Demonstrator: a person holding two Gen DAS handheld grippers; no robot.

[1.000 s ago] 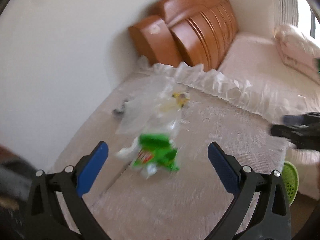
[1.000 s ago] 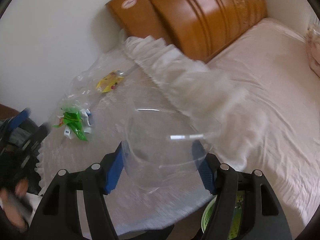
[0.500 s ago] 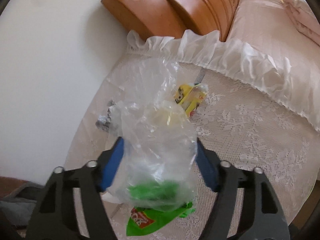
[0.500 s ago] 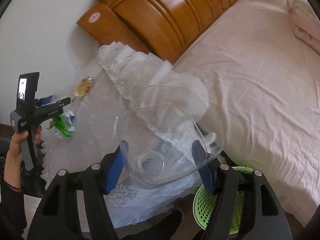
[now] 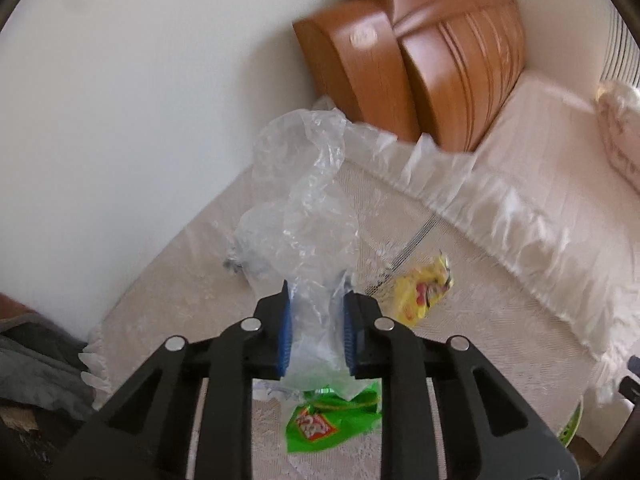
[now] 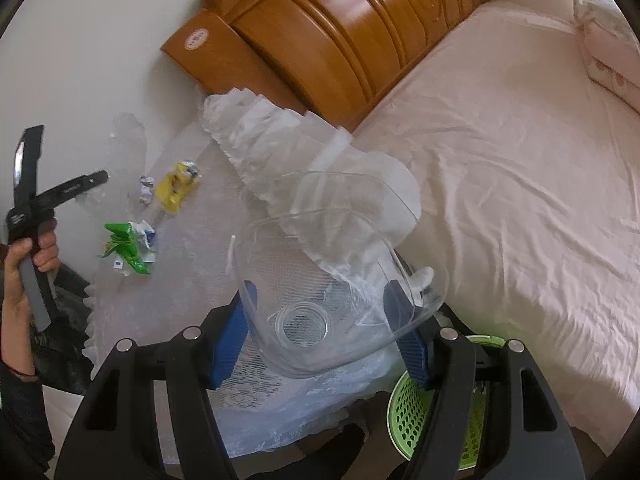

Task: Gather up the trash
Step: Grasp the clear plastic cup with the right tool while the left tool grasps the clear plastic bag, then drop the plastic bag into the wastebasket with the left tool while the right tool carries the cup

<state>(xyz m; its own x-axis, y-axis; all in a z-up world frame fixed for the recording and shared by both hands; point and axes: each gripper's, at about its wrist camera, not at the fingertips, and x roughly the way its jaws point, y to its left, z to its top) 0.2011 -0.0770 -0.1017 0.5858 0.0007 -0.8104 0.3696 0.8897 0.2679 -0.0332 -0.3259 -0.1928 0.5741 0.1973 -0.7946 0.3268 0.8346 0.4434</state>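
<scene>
step in hand: looks like the pickup part of collecting trash. The left claw [image 5: 316, 320] is pinching a crumpled clear plastic bag [image 5: 304, 200], pads squeezed nearly together with just the film between them.

right side: the right claw [image 6: 326, 320] is gripping a clear plastic bowl [image 6: 320, 280] across its sides, jaws spread about as wide as the bowl.

where the trash is sitting: everything's on a lace-covered worktop [image 5: 460, 340] wedged between the wall and the bed [image 6: 520, 160]. A green snack wrapper [image 5: 328, 420] is lying near the front edge, right under the left claw. A yellow wrapper [image 5: 424, 292] is sitting nearer the middle, and a small crumpled scrap [image 6: 146, 190] is lying just beside it, on the wall side.

bin: a green basket [image 6: 472, 400] is peeking out below the worktop's bed-side edge, under the bowl.

next move, my guess: carrying the bag over to that basket or the bowl and letting go. The film is floppy, so it could drag the other wrappers along.

writing: the green wrapper is showing a red logo, too blurry to read. Round sticker on the headboard [image 6: 340, 40], also unreadable.
</scene>
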